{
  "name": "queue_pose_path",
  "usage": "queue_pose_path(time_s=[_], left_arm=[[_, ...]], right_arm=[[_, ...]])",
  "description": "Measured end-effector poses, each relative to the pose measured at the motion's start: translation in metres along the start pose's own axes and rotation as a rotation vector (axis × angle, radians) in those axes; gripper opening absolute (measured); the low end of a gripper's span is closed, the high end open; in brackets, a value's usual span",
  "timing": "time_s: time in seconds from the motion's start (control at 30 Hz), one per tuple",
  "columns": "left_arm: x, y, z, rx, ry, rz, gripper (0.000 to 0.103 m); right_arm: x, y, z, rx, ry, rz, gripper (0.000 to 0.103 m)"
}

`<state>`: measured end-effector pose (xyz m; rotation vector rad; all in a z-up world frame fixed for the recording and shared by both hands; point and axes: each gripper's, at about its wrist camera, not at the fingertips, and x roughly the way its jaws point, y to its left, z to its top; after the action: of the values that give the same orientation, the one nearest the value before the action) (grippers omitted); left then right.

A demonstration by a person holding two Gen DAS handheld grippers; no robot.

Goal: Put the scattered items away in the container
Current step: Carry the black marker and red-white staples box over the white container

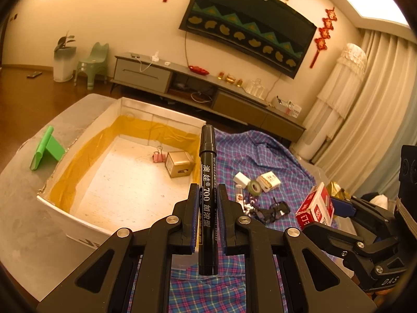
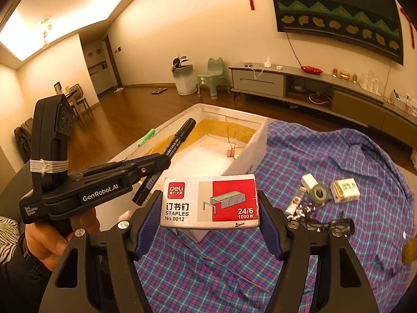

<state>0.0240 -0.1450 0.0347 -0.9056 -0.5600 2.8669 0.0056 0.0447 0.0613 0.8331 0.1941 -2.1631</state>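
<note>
Plaid cloth [image 2: 234, 274] covers the near surface, with the white container [image 1: 86, 224] at its left and small items scattered to the far right. Beyond, a wooden floor runs to a TV cabinet [image 2: 260, 80]. Left gripper [image 1: 207, 195], angled down over the container's corner, clamps a black marker [image 1: 207, 156]. Right gripper [image 2: 209, 203] pinches a staples box [image 2: 208, 200] between wide-set fingers, just right of the container.

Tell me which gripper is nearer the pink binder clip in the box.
Left. The left gripper, holding the marker, hangs at the box's near edge; the right gripper sits farther back over the cloth from the pink binder clip.
</note>
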Motion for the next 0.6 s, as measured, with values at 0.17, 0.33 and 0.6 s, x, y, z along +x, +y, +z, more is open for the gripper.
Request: queue_pose_path(time_s=[0.17, 0.33, 0.6], left_arm=[[-0.003, 0.012, 0.006, -0.031, -0.012, 0.0, 0.013], [-0.003, 0.028, 0.012, -0.066, -0.019, 0.0, 0.013], [0.001, 0.054, 0.021, -0.121, -0.022, -0.006, 0.013]], right_arm=[[0.008, 0.013, 0.012, -0.038, 0.009, -0.001, 0.07], [0.021, 0.023, 0.023, -0.068, 0.023, -0.005, 0.07], [0.045, 0.036, 0.041, -0.097, 0.05, 0.004, 0.07]])
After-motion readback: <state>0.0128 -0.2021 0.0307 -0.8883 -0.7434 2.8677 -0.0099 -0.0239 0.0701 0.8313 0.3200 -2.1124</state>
